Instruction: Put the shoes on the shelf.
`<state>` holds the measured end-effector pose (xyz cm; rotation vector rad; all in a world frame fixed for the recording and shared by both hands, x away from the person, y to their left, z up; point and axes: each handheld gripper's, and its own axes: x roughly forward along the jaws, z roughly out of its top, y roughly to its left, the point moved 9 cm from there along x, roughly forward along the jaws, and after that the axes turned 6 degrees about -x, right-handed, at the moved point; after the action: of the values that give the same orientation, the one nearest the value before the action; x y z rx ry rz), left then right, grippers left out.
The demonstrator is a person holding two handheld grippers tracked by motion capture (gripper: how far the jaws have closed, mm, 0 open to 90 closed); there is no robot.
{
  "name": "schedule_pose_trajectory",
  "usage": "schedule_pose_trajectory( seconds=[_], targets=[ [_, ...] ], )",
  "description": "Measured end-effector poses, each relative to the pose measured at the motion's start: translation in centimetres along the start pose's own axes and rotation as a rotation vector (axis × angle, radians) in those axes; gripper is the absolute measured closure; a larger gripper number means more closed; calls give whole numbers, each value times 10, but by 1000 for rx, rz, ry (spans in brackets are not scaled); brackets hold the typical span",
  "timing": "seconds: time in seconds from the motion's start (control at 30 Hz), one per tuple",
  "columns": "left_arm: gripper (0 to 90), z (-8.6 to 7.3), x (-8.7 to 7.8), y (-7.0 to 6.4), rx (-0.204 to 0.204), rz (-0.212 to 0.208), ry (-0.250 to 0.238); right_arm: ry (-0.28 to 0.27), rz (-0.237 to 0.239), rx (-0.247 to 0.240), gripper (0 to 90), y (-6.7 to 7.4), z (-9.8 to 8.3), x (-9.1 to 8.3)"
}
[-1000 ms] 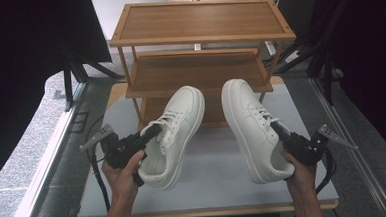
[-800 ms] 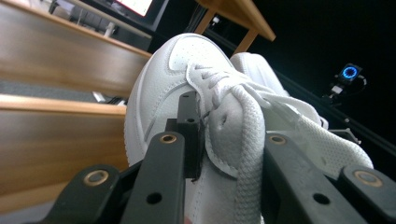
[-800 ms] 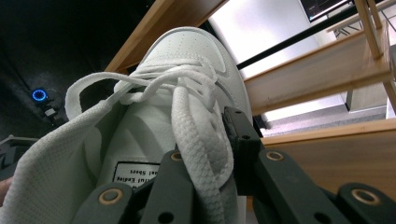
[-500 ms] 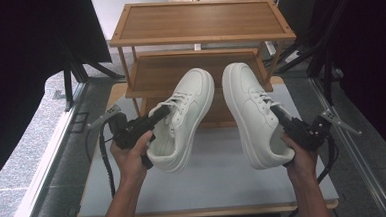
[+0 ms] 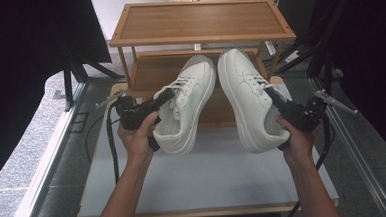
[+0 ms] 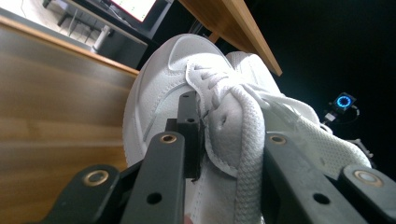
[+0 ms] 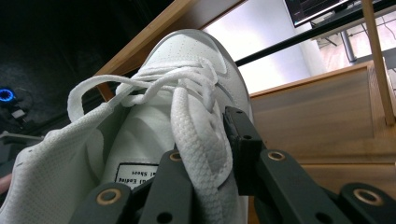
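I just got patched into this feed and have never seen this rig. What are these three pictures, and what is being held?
No robot here: a person holds a two-jaw gripper in each hand. The high view looks down on a table with a wooden rack behind it. The left gripper is clamped on the left shoe, the right gripper on the right shoe, toes toward the rack's lower shelf. The other two pictures come from cameras riding on each gripper, looking along its black jaws at the shoe it pinches.

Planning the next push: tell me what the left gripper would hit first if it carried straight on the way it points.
Probably the lower shelf of the wooden rack: the left gripper, shut on the left shoe, points at it, so the shoe's toe would likely arrive first. Depth is uncertain.
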<state>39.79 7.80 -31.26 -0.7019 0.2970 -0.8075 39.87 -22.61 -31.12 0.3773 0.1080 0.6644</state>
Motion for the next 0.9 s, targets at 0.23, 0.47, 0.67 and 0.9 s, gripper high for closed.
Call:
schedule_pose_trajectory(
  seconds=[0.23,0.47,0.67,0.9],
  targets=[
    [776,11,9,5,-12,10,-7,30,-17,-39,801,3,10,13],
    [776,26,15,12,-59,22,-26,44,-52,-28,796,-2,13,29],
    [776,37,22,23,-70,64,-33,48,-72,-5,794,-8,15,44],
    [775,46,32,37,-71,92,-26,50,-101,3,794,-11,18,60]
  ],
)
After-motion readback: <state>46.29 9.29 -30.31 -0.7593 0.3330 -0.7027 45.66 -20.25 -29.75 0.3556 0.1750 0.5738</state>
